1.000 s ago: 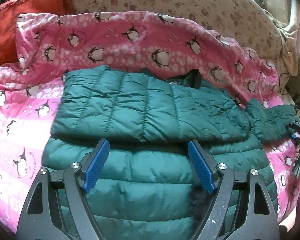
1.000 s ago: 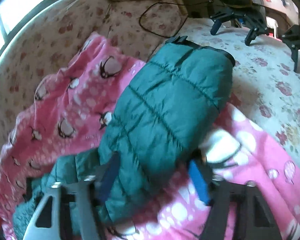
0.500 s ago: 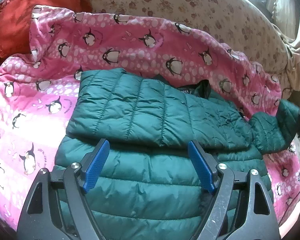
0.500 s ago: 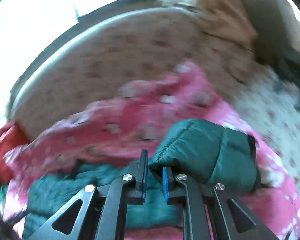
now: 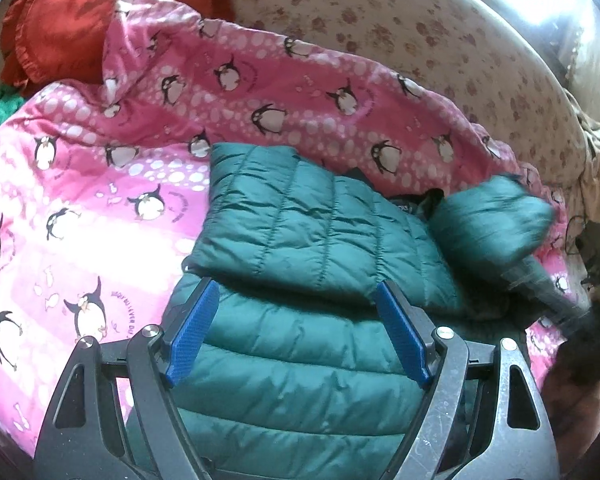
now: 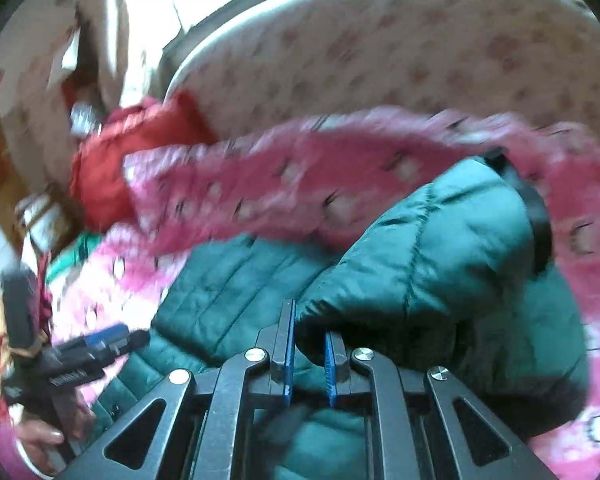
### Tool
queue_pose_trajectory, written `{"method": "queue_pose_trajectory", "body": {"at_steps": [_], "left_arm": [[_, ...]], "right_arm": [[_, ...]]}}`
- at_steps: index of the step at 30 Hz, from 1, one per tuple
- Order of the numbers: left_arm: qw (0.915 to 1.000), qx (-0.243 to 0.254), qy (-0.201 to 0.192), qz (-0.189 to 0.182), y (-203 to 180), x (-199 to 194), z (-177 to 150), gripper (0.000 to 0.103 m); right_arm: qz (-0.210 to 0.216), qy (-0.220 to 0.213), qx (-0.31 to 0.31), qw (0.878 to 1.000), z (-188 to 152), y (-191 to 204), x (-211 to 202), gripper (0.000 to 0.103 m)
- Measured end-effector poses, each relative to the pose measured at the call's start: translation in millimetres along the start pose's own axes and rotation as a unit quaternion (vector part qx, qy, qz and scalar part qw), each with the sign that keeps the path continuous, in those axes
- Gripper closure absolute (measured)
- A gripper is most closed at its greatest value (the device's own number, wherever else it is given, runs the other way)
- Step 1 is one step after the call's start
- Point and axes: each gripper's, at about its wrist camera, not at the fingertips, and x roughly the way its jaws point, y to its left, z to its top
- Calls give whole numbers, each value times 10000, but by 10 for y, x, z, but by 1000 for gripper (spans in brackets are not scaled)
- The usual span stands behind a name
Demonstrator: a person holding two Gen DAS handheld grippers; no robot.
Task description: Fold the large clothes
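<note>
A dark green quilted puffer jacket [image 5: 300,360] lies on a pink penguin blanket [image 5: 80,208]. One sleeve [image 5: 300,236] is folded flat across its upper body. My left gripper [image 5: 296,328] is open and empty, hovering over the jacket's middle. My right gripper [image 6: 308,356] is shut on the other sleeve [image 6: 440,256], held lifted above the jacket; the black cuff [image 6: 536,216] points away. In the left wrist view that sleeve [image 5: 496,220] shows blurred at the right, raised over the collar area.
A red cushion [image 5: 100,20] lies at the back left. A floral headboard [image 5: 420,32] curves behind the blanket. The left gripper [image 6: 96,344] and the hand holding it show at the left edge of the right wrist view.
My right gripper closed on the loose sleeve and has lifted and swung it leftward over the jacket. The left gripper stayed open, drifting slightly left over the jacket.
</note>
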Motion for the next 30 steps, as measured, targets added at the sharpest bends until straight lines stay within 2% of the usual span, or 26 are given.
{"method": "queue_pose_trajectory", "body": {"at_steps": [1,2,3,5,11,16,23,30], "left_arm": [[10000,-40,4,-36,26,-2,5,22],[10000,-62,2,-76,38,-8,9,22],[9999,-89,-5,-130,51,-12,16,22],[9997,-114,-50,-218,61,-26,34,22],[9992,-35,-44,-407,-55,9,51,22],[9986,-20,99,-510,-223,137,83,22],[9991,138,253,-316,-512,410,161,22],[9986,412,316,-95,-686,573,173,22]], "right_arm": [[-19,246,-67,9997,-64,63,159,91],[-34,511,-133,9986,-111,106,316,83],[2,714,-189,9973,-169,132,428,57],[139,747,-258,9968,-233,184,461,29],[213,603,-227,9977,-243,134,141,29],[-62,404,-139,9991,-233,-19,-202,29],[-439,128,167,9988,-274,-398,-613,29],[-708,30,431,9966,-337,-675,-795,29]]}}
